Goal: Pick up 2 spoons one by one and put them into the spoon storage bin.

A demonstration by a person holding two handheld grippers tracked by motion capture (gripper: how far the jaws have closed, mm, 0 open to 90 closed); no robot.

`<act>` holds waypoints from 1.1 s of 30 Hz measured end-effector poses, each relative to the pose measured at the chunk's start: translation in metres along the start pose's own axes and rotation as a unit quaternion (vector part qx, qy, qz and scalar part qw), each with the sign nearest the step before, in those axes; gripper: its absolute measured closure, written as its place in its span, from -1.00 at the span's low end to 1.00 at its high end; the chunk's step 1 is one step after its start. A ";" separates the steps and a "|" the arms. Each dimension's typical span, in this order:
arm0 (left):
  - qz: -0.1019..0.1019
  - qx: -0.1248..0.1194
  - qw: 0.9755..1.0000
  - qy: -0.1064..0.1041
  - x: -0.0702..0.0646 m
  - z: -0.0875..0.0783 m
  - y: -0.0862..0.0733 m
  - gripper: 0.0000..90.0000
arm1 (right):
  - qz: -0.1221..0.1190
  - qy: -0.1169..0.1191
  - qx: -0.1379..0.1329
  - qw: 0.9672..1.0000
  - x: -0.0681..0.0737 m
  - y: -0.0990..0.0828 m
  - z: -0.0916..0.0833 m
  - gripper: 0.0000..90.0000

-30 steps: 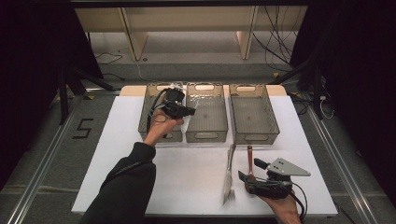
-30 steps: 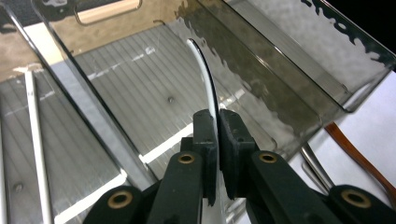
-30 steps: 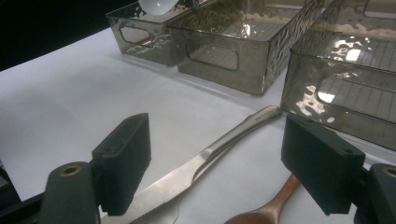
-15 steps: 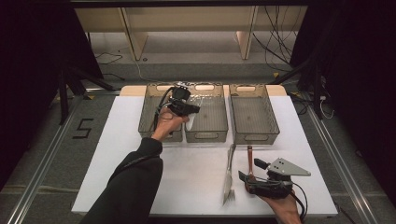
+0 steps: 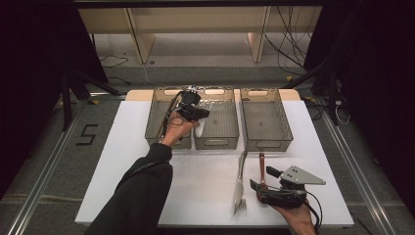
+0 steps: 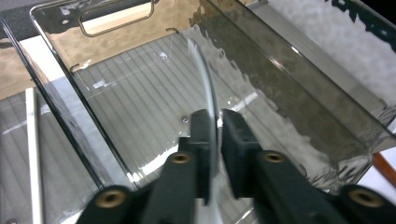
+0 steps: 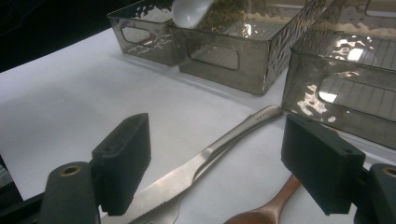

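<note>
My left gripper [image 5: 201,115] hangs over the middle smoked-plastic bin [image 5: 218,139], pointing down into it [image 6: 215,116]. A white plastic spoon [image 6: 203,70] stands edge-on between its jaws, which have just been opening; a thin gap shows beside the handle. The spoon's white bowl [image 7: 191,11] sticks out above the bin's near wall. My right gripper [image 5: 262,180] rests low at the front right with its jaws wide open [image 7: 215,140]. It straddles a silver fork [image 7: 210,158] and a wooden spoon [image 7: 268,212] without touching either.
Three bins stand in a row at the back of the white mat [image 5: 122,186]: left [image 5: 159,132], middle and right [image 5: 266,139]. A white stick [image 6: 31,140] lies in the left bin. The fork [image 5: 240,183] and wooden spoon [image 5: 262,166] lie side by side.
The left gripper has edged slightly right over the middle bin, still with the white spoon between its jaws. The right gripper has stayed where it was.
</note>
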State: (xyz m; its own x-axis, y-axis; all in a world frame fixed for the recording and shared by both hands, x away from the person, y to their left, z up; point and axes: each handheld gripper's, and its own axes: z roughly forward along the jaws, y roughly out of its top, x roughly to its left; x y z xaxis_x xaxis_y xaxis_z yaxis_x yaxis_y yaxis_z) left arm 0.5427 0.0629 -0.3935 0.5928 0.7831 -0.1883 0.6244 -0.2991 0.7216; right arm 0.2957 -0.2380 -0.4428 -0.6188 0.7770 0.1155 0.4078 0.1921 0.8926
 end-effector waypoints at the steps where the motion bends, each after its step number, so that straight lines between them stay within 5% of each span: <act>1: 0.001 0.001 1.000 -0.002 -0.001 0.000 0.001 0.56 | 0.000 0.000 0.000 1.000 0.000 0.000 0.000 -0.45; 15: -0.021 -0.023 0.999 -0.025 -0.002 -0.042 -0.002 -0.08 | 0.002 -0.005 0.006 1.000 0.000 0.000 0.001 -0.45; 33: -0.016 -0.046 0.999 -0.023 0.000 -0.103 -0.059 -0.37 | 0.001 -0.035 0.050 0.998 -0.002 0.004 0.004 -0.44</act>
State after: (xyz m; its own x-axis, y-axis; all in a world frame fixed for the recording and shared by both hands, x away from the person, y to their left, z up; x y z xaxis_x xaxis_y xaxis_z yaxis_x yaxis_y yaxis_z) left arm 0.4531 0.1367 -0.3674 0.5972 0.7647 -0.2420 0.5956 -0.2208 0.7723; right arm 0.3013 -0.2366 -0.4412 -0.5710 0.8167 0.0832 0.4754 0.2463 0.8446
